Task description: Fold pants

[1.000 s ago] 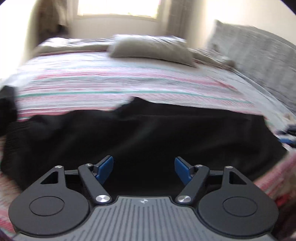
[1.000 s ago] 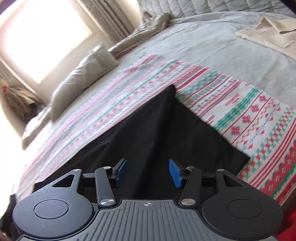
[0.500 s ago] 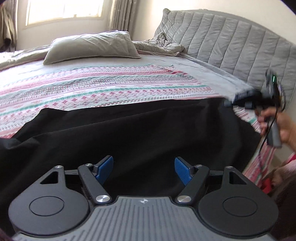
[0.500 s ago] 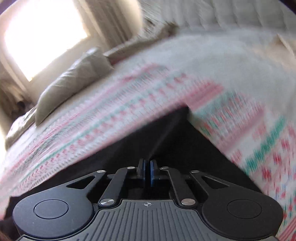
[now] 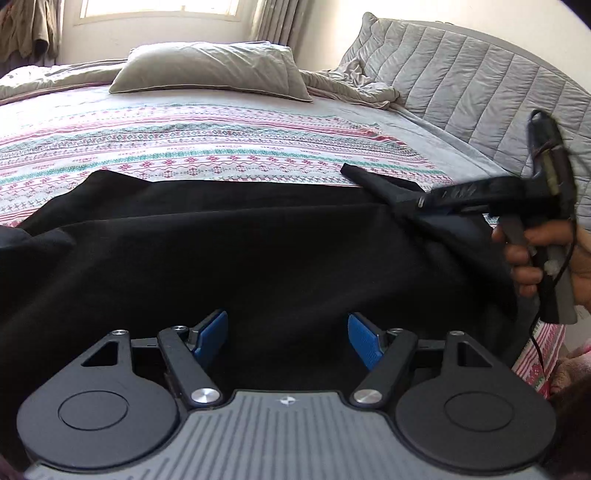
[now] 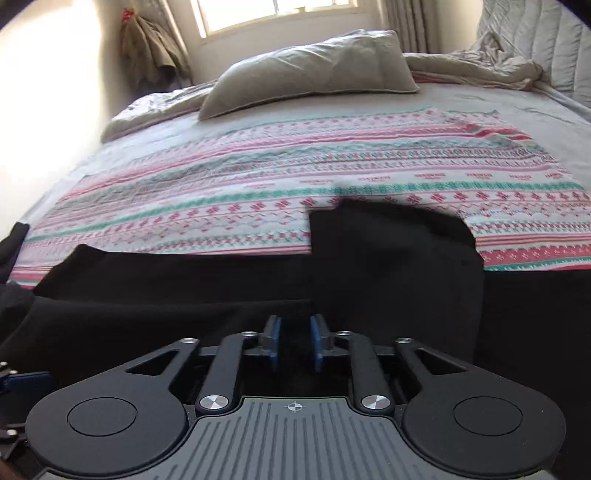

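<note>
On the bed (image 5: 424,122) the black pants (image 5: 258,251) lay limp and light; I'd pinch a hem corner. My left tongs (image 5: 287,334) gaped empty; my right tongs (image 6: 294,341) were opening, cloth between them.

Black pants (image 5: 258,251), blanket (image 5: 184,155) striped pink, teal and white, grey pillow (image 5: 210,66), grey quilted headboard (image 5: 461,77), black tongs (image 5: 287,334) with blue pads (image 5: 212,332)

Bright window (image 6: 277,14) behind a bed (image 6: 461,107) with grey pillow (image 5: 210,68) and quilted headboard (image 5: 472,85)
</note>
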`<control>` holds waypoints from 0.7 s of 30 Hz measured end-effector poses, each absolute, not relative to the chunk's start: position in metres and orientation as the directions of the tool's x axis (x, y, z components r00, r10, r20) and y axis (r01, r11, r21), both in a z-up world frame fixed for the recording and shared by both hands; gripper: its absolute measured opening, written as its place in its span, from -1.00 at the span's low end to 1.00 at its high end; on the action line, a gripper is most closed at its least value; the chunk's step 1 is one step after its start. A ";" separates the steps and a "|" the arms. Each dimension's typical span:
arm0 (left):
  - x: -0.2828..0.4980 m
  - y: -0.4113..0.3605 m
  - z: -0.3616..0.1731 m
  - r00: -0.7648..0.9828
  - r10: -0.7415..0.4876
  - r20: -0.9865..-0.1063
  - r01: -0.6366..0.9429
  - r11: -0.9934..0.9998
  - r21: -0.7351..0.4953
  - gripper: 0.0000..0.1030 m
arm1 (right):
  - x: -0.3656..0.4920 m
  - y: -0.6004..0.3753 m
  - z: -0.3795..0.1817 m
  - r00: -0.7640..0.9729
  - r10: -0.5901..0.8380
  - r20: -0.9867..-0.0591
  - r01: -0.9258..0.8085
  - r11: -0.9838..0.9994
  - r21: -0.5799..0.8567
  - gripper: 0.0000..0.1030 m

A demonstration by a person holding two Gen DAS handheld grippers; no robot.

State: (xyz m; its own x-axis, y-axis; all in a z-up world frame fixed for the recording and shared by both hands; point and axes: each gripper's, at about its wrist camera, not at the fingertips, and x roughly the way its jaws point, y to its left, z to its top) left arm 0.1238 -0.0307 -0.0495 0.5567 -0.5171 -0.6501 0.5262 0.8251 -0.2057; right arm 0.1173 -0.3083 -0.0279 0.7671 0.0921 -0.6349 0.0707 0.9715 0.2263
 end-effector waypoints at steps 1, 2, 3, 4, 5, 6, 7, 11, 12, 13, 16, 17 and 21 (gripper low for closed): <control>0.125 -0.032 -0.049 0.556 -0.518 -0.650 0.529 0.824 -0.204 0.52 | 0.111 -0.314 -0.021 0.789 0.107 -0.606 0.071 0.962 0.262 -0.06; 0.125 -0.033 -0.048 0.554 -0.518 -0.652 0.532 0.822 -0.202 0.52 | 0.104 -0.320 -0.014 0.809 0.115 -0.577 0.077 0.952 0.296 0.09; 0.124 -0.033 -0.047 0.550 -0.522 -0.652 0.536 0.819 -0.204 0.52 | 0.098 -0.326 -0.009 0.824 0.111 -0.556 0.090 0.943 0.321 0.09; 0.124 -0.034 -0.046 0.544 -0.531 -0.650 0.542 0.814 -0.210 0.52 | 0.094 -0.331 -0.005 0.832 0.096 -0.546 0.110 0.937 0.332 0.09; 0.124 -0.035 -0.046 0.538 -0.539 -0.648 0.548 0.808 -0.217 0.52 | 0.092 -0.337 -0.003 0.837 0.069 -0.543 0.138 0.933 0.332 0.09; 0.125 -0.036 -0.046 0.532 -0.547 -0.646 0.555 0.802 -0.221 0.52 | 0.087 -0.345 -0.004 0.838 0.036 -0.545 0.171 0.930 0.325 0.09; 0.126 -0.038 -0.047 0.528 -0.552 -0.646 0.561 0.797 -0.222 0.52 | 0.084 -0.353 -0.007 0.832 -0.002 -0.554 0.209 0.927 0.312 0.09; 0.124 -0.043 -0.049 0.518 -0.557 -0.650 0.584 0.785 -0.207 0.52 | 0.073 -0.390 -0.024 0.803 -0.103 -0.587 0.343 0.885 0.314 0.09; 0.124 -0.045 -0.051 0.516 -0.556 -0.652 0.586 0.784 -0.204 0.52 | 0.071 -0.399 -0.027 0.802 -0.099 -0.588 0.359 0.868 0.343 0.09; 0.124 -0.046 -0.051 0.515 -0.554 -0.654 0.588 0.784 -0.201 0.52 | 0.069 -0.407 -0.030 0.805 -0.088 -0.586 0.367 0.851 0.377 0.04; 0.125 -0.046 -0.052 0.516 -0.549 -0.657 0.587 0.786 -0.195 0.52 | 0.067 -0.420 -0.039 0.814 -0.024 -0.581 0.363 0.802 0.475 -0.11; 0.126 -0.045 -0.053 0.516 -0.548 -0.658 0.586 0.786 -0.195 0.52 | 0.068 -0.422 -0.042 0.812 -0.016 -0.583 0.367 0.791 0.490 -0.14; 0.125 -0.046 -0.054 0.519 -0.543 -0.660 0.585 0.789 -0.188 0.52 | 0.077 -0.421 -0.049 0.816 0.010 -0.578 0.356 0.780 0.515 -0.37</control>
State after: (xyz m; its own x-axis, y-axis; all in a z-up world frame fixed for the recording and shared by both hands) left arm 0.1254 -0.0457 -0.0537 0.5188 -0.5429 -0.6604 0.5854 0.7885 -0.1883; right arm 0.0771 -0.4206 -0.0489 0.8157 0.0096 -0.5784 0.3560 0.7797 0.5150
